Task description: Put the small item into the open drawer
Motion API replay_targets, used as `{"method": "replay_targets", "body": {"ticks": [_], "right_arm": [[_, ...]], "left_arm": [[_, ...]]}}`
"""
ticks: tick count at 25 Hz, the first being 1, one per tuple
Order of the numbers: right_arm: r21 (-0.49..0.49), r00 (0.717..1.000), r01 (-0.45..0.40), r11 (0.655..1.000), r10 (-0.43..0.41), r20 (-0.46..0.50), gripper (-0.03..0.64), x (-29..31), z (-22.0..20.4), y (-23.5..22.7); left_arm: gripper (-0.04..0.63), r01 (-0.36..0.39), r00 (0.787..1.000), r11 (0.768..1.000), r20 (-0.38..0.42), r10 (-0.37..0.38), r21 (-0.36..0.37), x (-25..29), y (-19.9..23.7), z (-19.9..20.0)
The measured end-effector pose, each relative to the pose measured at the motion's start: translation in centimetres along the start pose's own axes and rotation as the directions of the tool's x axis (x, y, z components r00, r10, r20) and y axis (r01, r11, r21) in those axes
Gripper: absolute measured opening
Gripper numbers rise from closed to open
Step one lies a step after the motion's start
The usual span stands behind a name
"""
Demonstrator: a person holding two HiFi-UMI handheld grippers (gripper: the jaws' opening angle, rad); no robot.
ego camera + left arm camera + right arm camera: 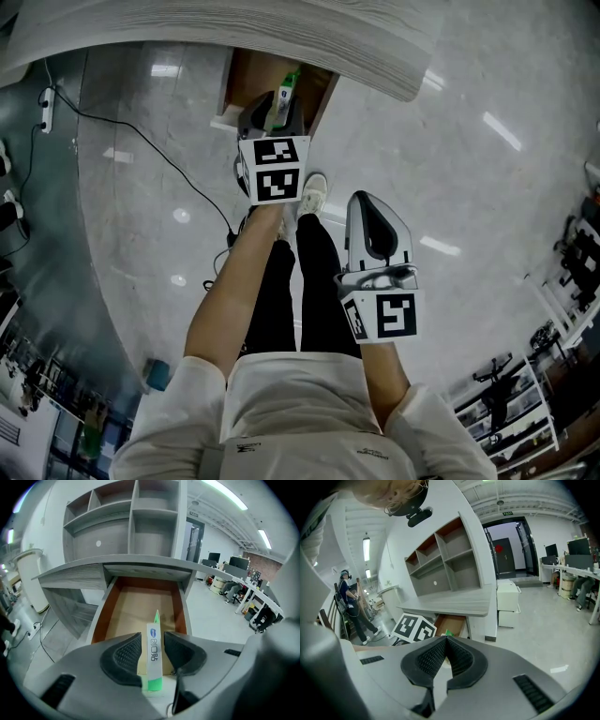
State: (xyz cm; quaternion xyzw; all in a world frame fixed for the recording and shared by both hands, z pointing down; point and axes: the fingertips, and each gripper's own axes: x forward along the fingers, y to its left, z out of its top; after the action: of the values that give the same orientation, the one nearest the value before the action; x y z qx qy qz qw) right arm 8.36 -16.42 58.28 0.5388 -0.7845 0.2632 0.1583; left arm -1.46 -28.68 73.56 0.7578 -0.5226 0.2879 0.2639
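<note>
The small item (153, 656), a slim white carton with a green end, stands upright between the pads of my left gripper (152, 649). A gap shows between it and the right pad, so the jaws stand open around it. Beyond it lies the open drawer (136, 606), brown inside and bare. From the head view the left gripper (272, 112) hovers at the drawer (251, 75) with the item (285, 97) pointing into it. My right gripper (377, 208) hangs back over the floor, shut and holding nothing; its pads meet at the tip (446, 641).
The drawer sits under a grey wooden desktop (234, 28) with open shelves (117, 522) above. A black cable (141, 141) and a power strip (47, 98) lie on the floor at left. A white cabinet (507, 597) stands right of the desk. My shoe (314, 192) is near the drawer.
</note>
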Motion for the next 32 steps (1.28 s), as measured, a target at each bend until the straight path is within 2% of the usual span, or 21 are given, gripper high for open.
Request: {"method": "replay_targets", "body": {"ticks": [13,15,18,21,26,32], "right_arm": [[-0.025,0.998,0.040,0.999,-0.039,0.053,0.031,-2.5,2.4,0.9],[-0.028,0.996,0.052,0.998,-0.050,0.068,0.031,-3.4,3.1,1.2],[-0.020,0.994,0.065,0.998,-0.063,0.086,0.031,-4.9,4.3,2.0],[-0.028,0.993,0.069,0.997,-0.066,0.096,0.031,-6.4,5.4,2.8],[-0.045,0.991,0.062,0.997,-0.056,0.120,0.031,-8.9,8.1,4.3],[-0.087,0.979,0.086,0.993,-0.068,0.191,0.031,-12.1,12.3,5.4]], "left_arm": [[0.163,0.031,0.998,0.999,0.059,-0.032,0.018,-5.4,-1.3,2.9],[0.160,0.043,0.996,0.999,0.073,-0.044,0.024,-7.0,-1.7,3.7],[0.115,0.047,0.995,0.998,0.086,-0.050,0.030,-9.9,-2.0,4.8],[0.115,0.044,0.994,0.998,0.100,-0.048,0.038,-12.7,-2.7,5.8],[0.091,0.033,0.991,0.998,0.127,-0.041,0.059,-18.2,-3.1,7.6],[0.049,0.005,0.986,0.996,0.167,-0.019,0.084,-23.5,-3.4,9.1]]}}
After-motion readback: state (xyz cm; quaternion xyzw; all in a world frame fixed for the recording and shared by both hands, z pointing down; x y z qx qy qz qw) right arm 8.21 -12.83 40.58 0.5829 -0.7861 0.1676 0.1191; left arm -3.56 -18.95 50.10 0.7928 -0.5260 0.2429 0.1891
